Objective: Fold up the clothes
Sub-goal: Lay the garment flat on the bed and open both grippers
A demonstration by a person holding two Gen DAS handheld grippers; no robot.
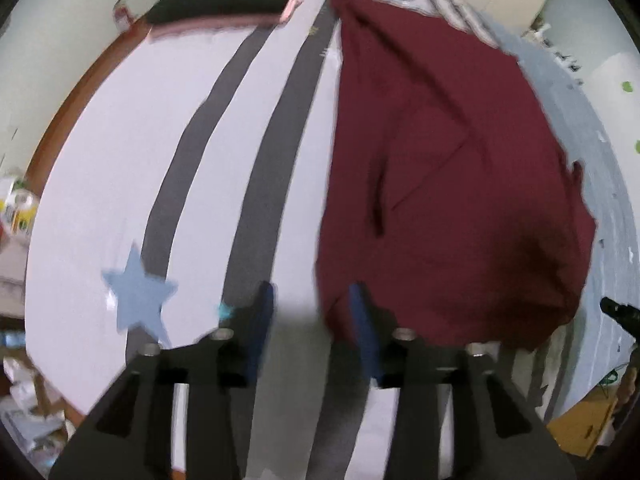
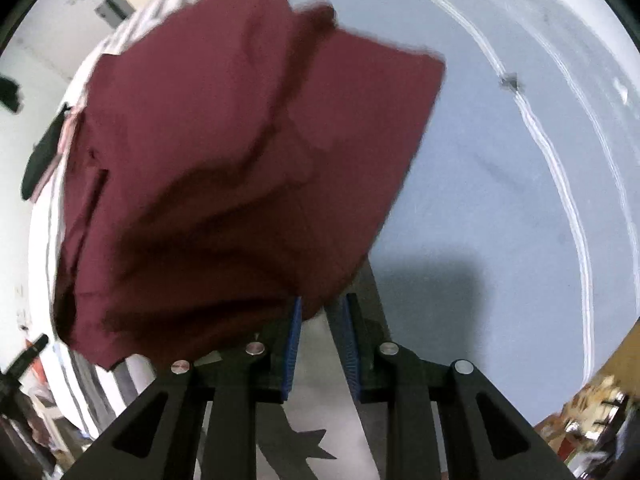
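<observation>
A dark red garment lies spread and creased on the bed, on the right in the left wrist view. My left gripper points down at its near left corner and is open. Its right blue pad stands over the cloth's edge and its left pad over the grey stripe. In the right wrist view the same garment fills the left and middle. My right gripper stands at the garment's near hem with its jaws a narrow gap apart. The cloth edge reaches the tips and no pad presses on it.
The bed sheet is white with grey stripes and a pale blue star. A pale blue-grey cover lies to the right of the garment. A wooden bed rim curves at the left. Dark cloth lies at the far end, and clutter sits beyond the bed's edges.
</observation>
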